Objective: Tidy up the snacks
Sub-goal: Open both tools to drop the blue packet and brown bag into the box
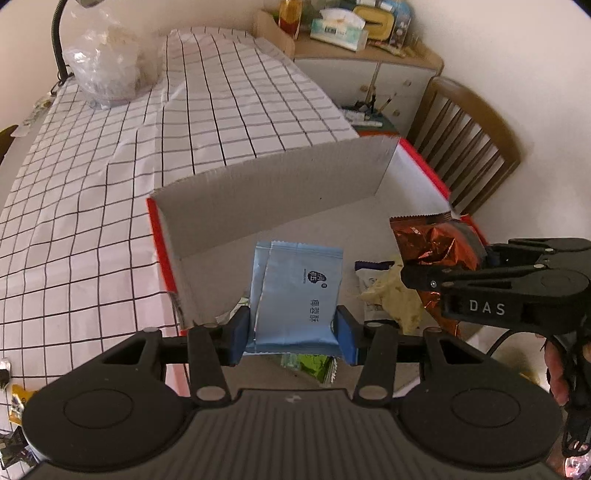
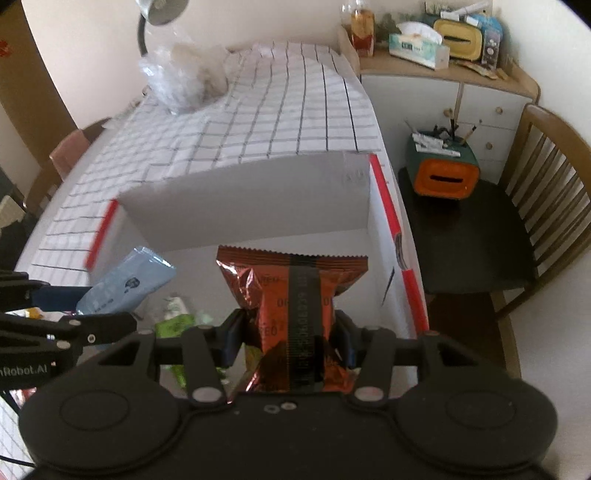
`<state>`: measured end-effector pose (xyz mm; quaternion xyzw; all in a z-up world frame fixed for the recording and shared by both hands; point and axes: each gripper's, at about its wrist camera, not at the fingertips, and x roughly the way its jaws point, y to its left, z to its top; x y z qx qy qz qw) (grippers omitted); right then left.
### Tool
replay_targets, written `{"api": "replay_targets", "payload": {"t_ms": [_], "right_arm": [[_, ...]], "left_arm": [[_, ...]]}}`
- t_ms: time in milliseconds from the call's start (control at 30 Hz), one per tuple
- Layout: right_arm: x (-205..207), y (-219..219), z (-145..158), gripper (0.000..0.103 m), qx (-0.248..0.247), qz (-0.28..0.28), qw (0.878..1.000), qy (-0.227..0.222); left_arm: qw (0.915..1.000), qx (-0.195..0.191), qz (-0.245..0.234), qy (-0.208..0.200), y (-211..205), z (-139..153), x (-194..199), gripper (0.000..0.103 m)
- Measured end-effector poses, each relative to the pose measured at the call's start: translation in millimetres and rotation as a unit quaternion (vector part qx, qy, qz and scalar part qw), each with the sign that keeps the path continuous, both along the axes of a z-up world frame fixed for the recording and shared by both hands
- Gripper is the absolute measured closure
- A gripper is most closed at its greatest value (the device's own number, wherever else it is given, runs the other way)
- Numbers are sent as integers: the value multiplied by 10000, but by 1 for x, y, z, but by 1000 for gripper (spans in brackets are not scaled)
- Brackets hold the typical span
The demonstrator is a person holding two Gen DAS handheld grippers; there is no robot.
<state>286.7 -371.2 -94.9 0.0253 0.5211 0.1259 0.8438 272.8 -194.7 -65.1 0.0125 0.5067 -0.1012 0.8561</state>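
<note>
My left gripper (image 1: 293,334) is shut on a light blue snack packet (image 1: 297,295), which it holds upright over the open cardboard box (image 1: 266,199) with red outer sides. Beside it on the right, my right gripper (image 2: 290,339) is shut on a copper-red foil snack bag (image 2: 295,295), also above the box. In the left wrist view that foil bag (image 1: 432,243) and the right gripper (image 1: 476,254) come in from the right. The blue packet (image 2: 125,284) shows at the left of the right wrist view. A green packet (image 1: 314,365), a white packet (image 1: 369,280) and a yellowish one (image 1: 395,299) lie in the box.
The box stands at the near end of a table under a checked cloth (image 1: 110,184). A clear plastic bag (image 1: 107,62) and a lamp (image 2: 162,11) are at the far end. A wooden chair (image 2: 517,221) with an orange-and-green container (image 2: 443,173) stands right of the table. Loose snacks (image 1: 14,402) lie at the left edge.
</note>
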Motion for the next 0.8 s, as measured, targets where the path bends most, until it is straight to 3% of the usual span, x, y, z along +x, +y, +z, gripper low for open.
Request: {"api": "replay_targets", "payload": {"t_ms": [333, 600, 800], "right_arm": [[9, 5, -21, 53, -107, 243, 9995, 177], [10, 3, -20, 52, -62, 306, 9994, 162], [2, 2, -10, 32, 22, 339, 9994, 9]], "left_arm": [[9987, 311, 124, 391, -10, -35, 19, 55], [9978, 480, 117, 433, -15, -40, 21, 54], [9984, 400, 193, 363, -8, -34, 15, 51]]}}
